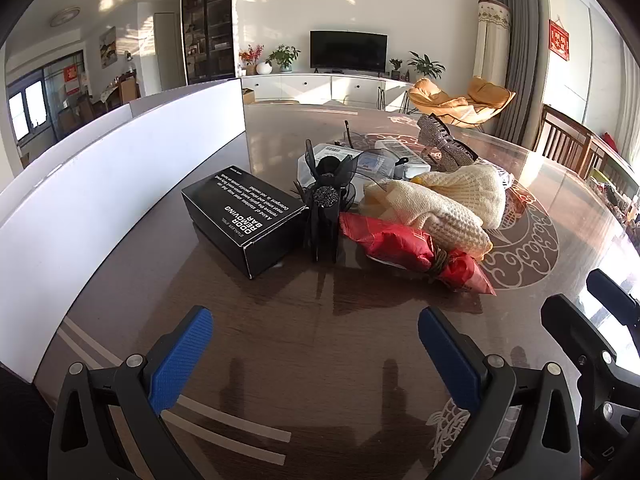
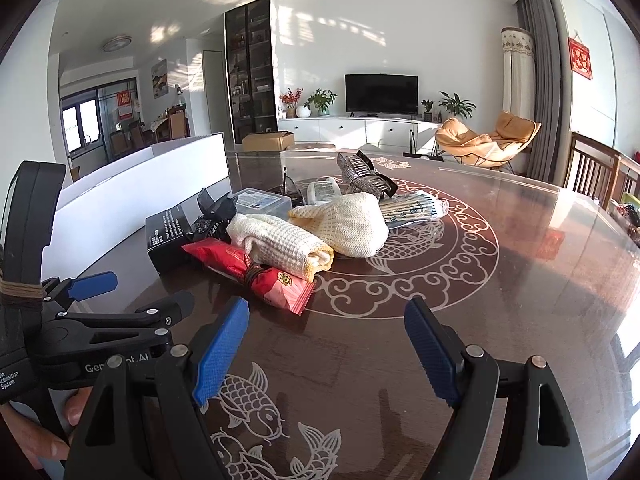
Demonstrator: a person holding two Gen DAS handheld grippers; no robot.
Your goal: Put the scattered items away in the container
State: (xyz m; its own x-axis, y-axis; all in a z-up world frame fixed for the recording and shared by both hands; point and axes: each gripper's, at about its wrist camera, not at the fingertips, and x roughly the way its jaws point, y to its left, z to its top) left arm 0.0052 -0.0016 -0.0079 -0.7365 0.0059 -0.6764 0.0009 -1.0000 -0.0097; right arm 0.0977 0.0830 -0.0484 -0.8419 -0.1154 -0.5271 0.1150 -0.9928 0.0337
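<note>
Both my tools, left [image 1: 316,354] and right [image 2: 326,350], hang wide and empty; the pile at twelve o'clock overlaps, so grabbing the red packet [image 2: 256,276] may drag the knit cloth [image 2: 280,246] off-bench, short of the white box [image 1: 100,184] at ten.

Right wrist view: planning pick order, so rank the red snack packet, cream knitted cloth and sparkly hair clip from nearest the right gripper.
From the right gripper:
1. Red snack packet, front left.
2. Cream knitted cloth, just behind.
3. Sparkly hair clip, far back.
</note>
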